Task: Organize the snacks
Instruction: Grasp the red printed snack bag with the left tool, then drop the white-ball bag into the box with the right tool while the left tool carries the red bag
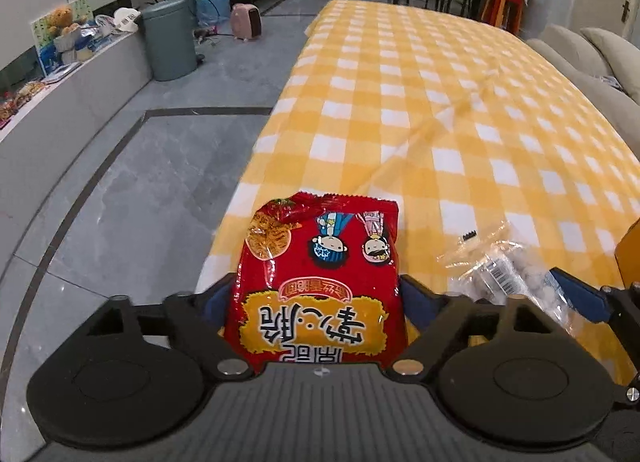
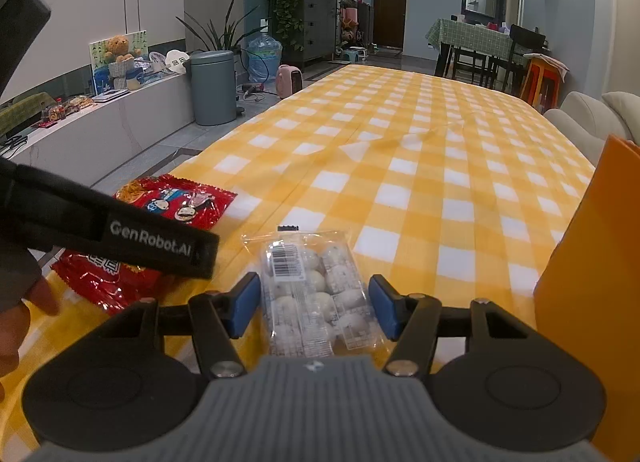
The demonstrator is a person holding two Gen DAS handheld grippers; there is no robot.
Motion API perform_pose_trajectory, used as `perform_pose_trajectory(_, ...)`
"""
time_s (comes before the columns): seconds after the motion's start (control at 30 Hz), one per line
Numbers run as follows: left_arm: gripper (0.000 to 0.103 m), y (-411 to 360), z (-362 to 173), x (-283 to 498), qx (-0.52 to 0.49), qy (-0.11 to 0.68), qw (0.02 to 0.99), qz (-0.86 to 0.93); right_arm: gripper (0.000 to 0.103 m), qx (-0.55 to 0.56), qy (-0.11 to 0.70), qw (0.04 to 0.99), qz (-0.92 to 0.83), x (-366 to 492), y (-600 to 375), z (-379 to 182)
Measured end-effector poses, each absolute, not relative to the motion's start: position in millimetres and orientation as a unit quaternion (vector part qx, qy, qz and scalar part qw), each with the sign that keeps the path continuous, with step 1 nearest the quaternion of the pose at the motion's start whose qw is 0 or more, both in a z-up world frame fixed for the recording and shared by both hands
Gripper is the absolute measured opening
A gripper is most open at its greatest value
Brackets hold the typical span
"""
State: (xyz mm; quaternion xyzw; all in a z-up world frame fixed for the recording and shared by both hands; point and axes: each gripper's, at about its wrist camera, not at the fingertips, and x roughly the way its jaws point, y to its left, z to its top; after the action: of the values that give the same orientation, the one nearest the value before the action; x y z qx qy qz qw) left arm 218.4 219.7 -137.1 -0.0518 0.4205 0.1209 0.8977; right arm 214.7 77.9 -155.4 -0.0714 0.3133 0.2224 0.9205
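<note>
The table (image 2: 420, 166), covered with a yellow-and-white checked cloth, carries two snack items near its near-left corner. A red snack bag (image 1: 316, 286) lies close to the table's left edge, and the left tool (image 1: 316, 298) sits over it with a blue pad against each side of the bag, so the tool is closed on the bag. Just to its right lies a clear packet of small white round sweets (image 2: 316, 290), flat on the cloth. The right tool (image 2: 314, 304) straddles this packet with its blue pads standing off both sides, jaws apart and gripping nothing. An orange box (image 2: 592, 282) stands at the table's right edge, near the packet.
</note>
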Motion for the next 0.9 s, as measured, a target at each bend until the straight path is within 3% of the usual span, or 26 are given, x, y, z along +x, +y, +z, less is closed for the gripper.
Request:
perform_pose_trajectory(0.07,0.081,221.0,-134.7,217.3,-0.056,0.42,0.898,0.121,0.059,-0.071,0.313,0.92,0.222,214.6,77.9,-155.4)
perform_pose_trajectory(0.6,0.081,237.6,-103.0,182.1,-0.132,0.381,0.905,0.138,0.056,-0.067,0.317,0.921,0.215,214.0,77.5,-152.4)
perform_pose_trajectory(0.9,0.081,242.1,-102.2,164.8,-0.178,0.388,0.896,0.122,0.054,0.023,0.332,0.921,0.203,208.5,67.7,-124.7)
